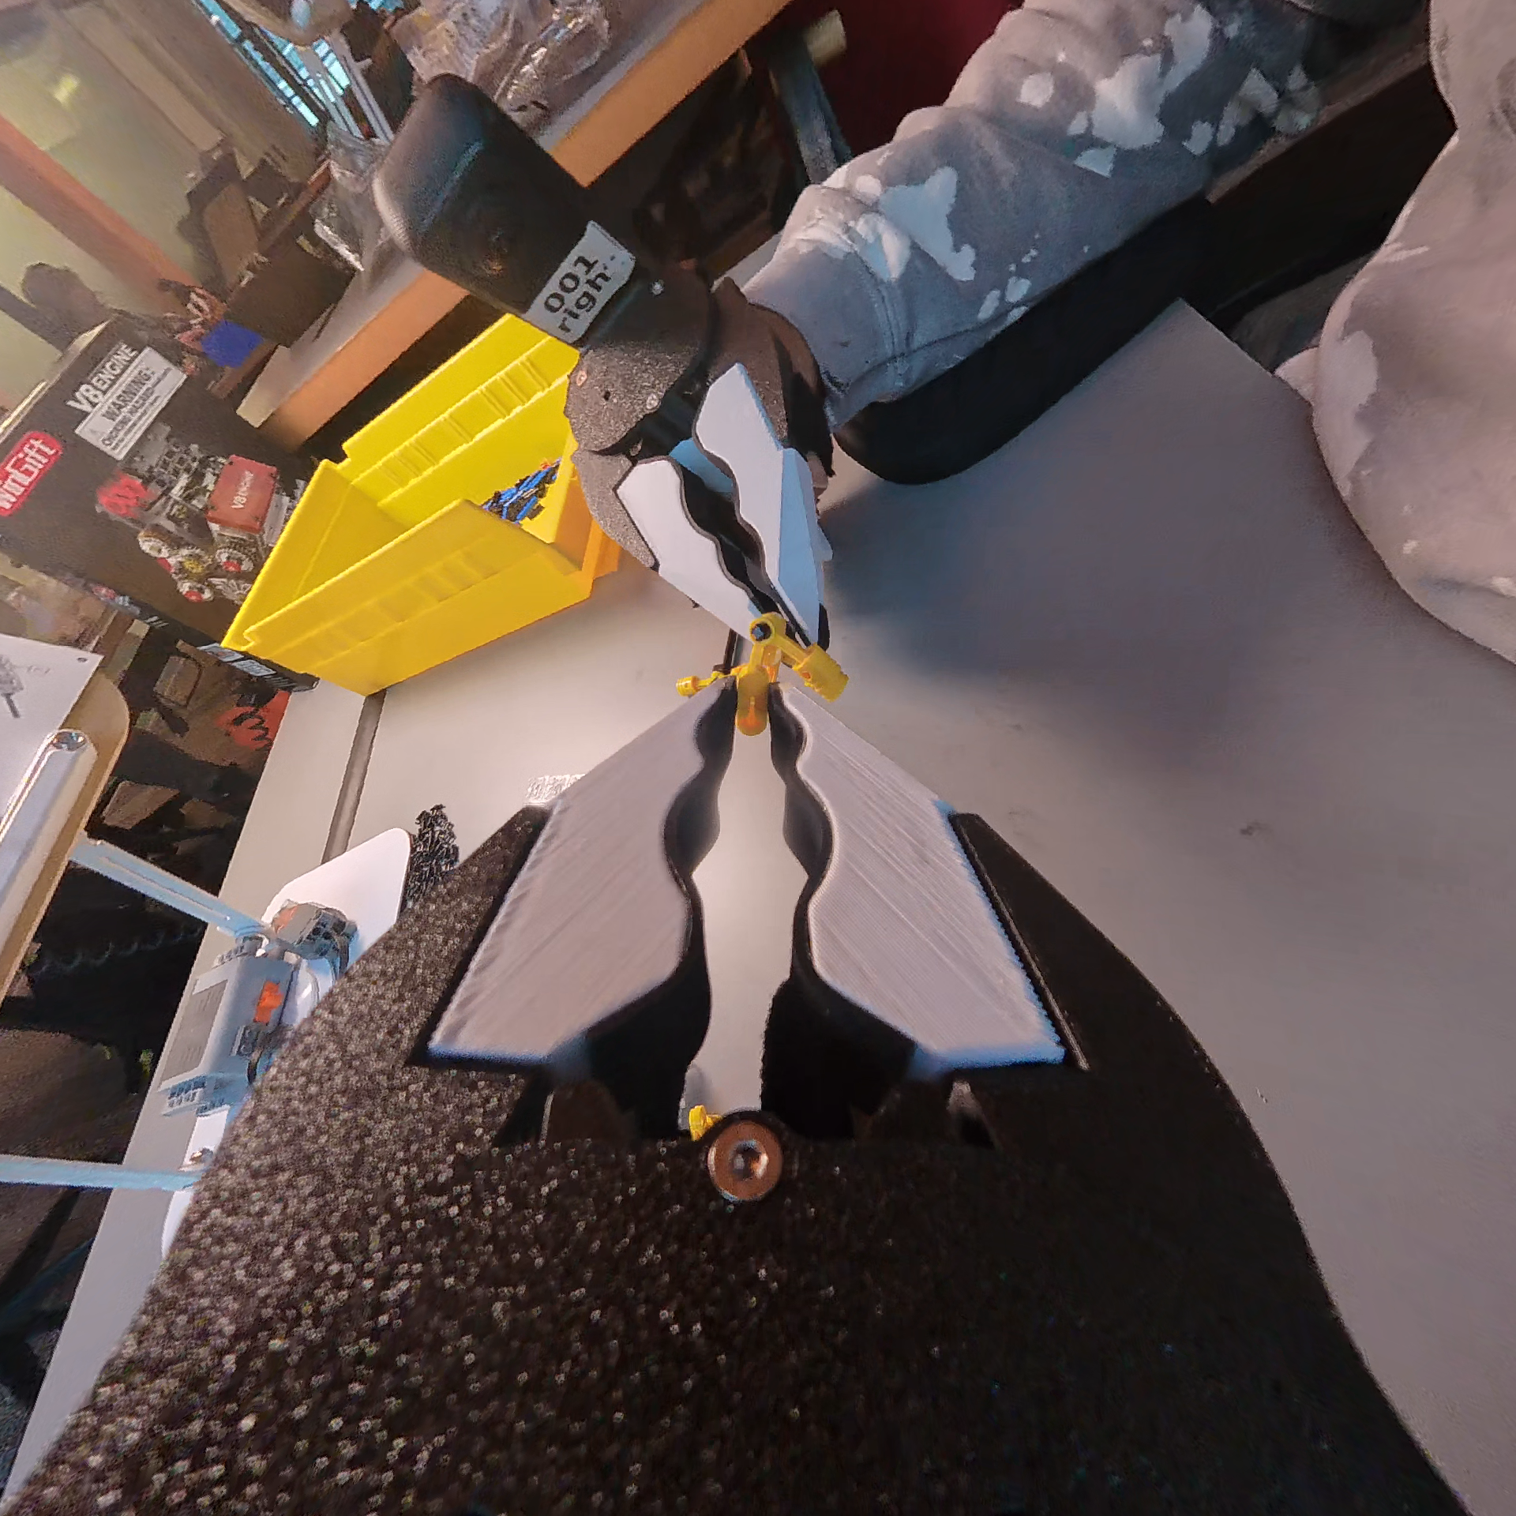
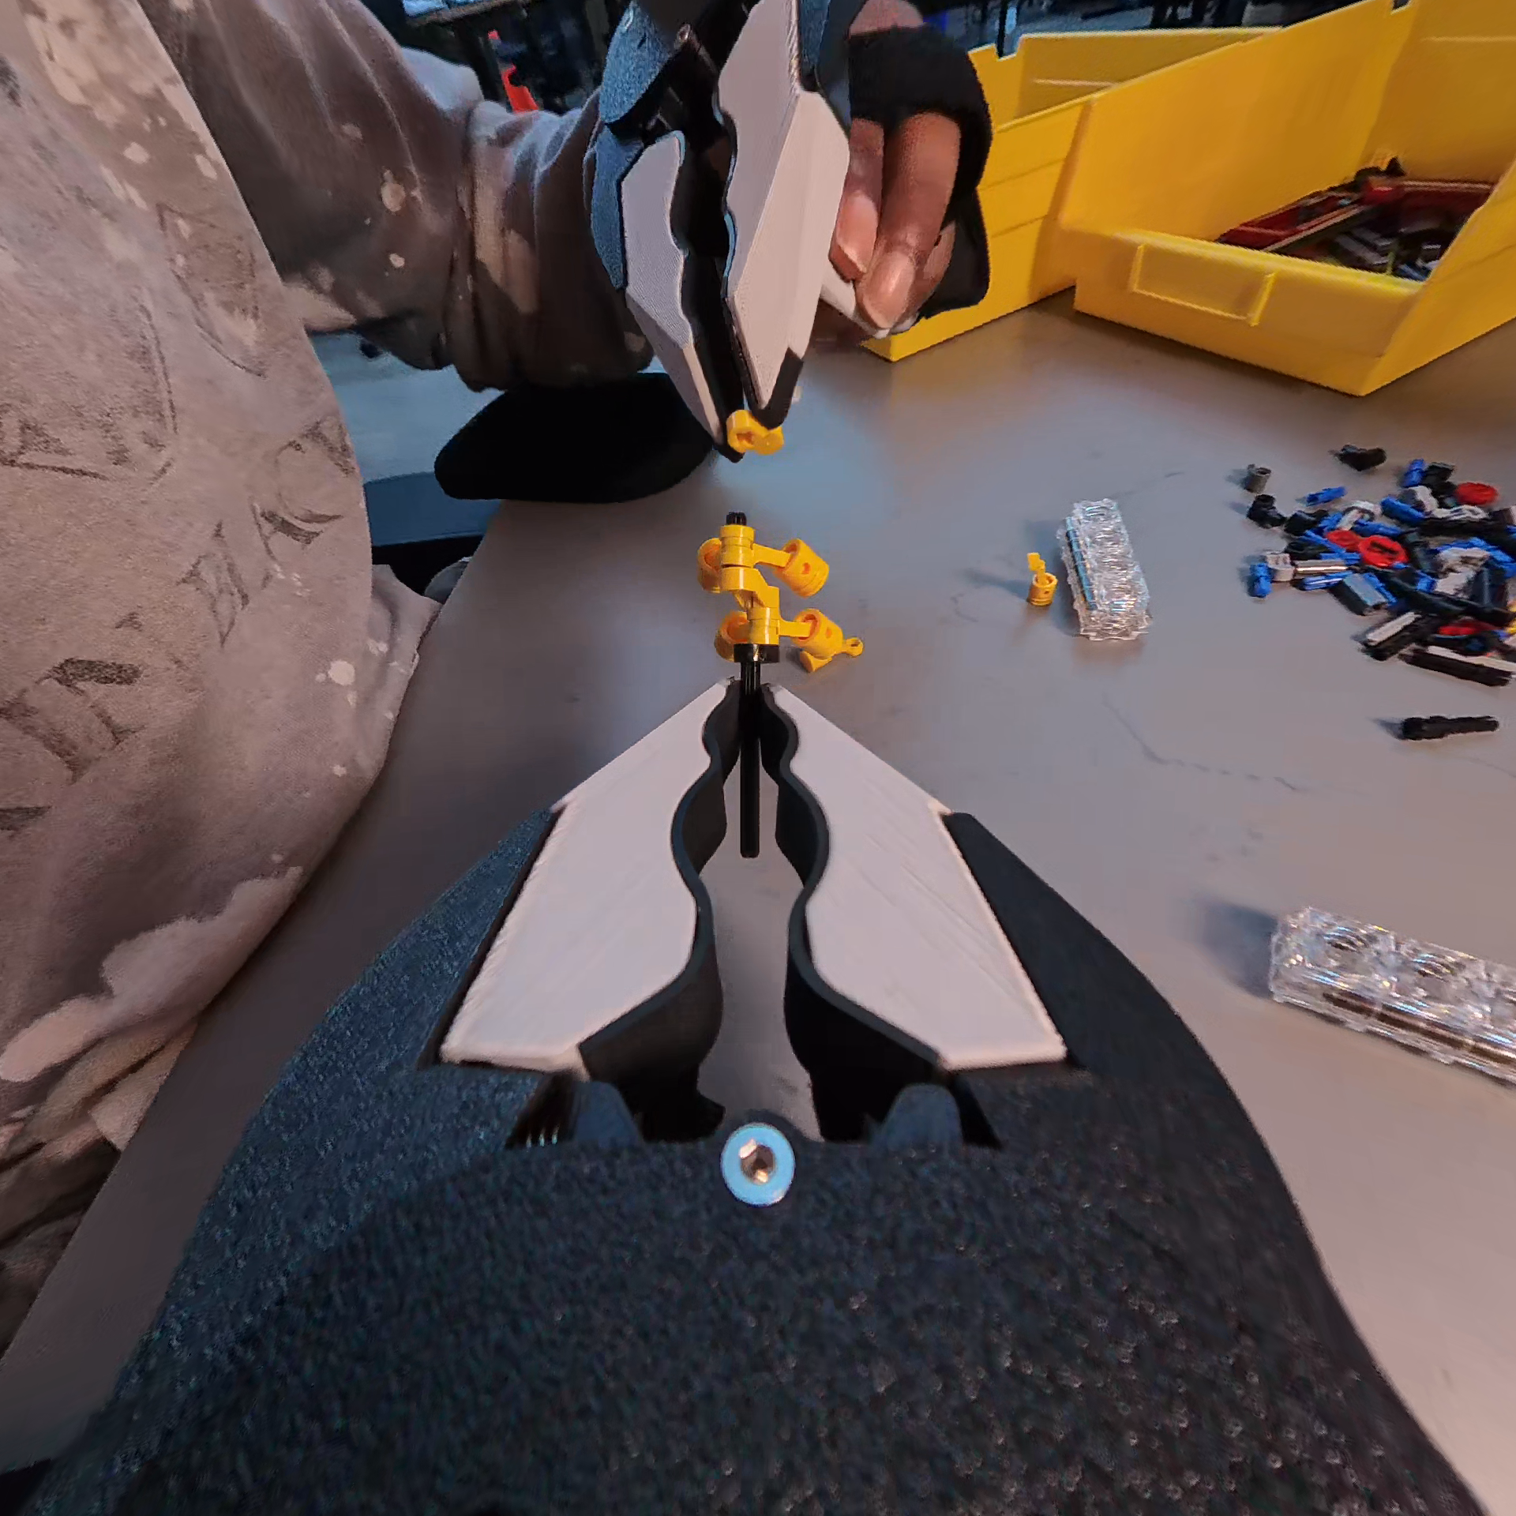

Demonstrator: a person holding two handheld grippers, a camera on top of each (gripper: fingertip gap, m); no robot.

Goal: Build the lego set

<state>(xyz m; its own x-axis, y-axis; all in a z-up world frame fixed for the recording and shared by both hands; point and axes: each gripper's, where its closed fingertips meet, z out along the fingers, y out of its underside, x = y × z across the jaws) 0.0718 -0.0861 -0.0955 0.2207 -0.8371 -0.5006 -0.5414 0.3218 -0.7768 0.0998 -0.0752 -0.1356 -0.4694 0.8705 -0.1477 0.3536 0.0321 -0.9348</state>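
Grippers meet over the grey table [image 2: 1066, 820], each pinching lego.

Right gripper [image 2: 748, 697] is closed on a black axle [image 2: 748, 763] that carries a yellow crank assembly [image 2: 759, 595] threaded on its far end, held above the table; left gripper [image 2: 751, 431], seen farther off in the right wrist view, is closed on a small yellow connector [image 2: 753, 432] just beyond the axle's tip, apart from it; in the left wrist view the left gripper [image 1: 748, 705] shows that yellow piece [image 1: 751, 710] between its tips, with the right gripper [image 1: 787, 627] close opposite; loose parts [image 2: 1394, 558], two clear blocks [image 2: 1103, 570] and a small yellow piston [image 2: 1040, 584] lie to the right; yellow bins [image 2: 1230, 271] stand behind.
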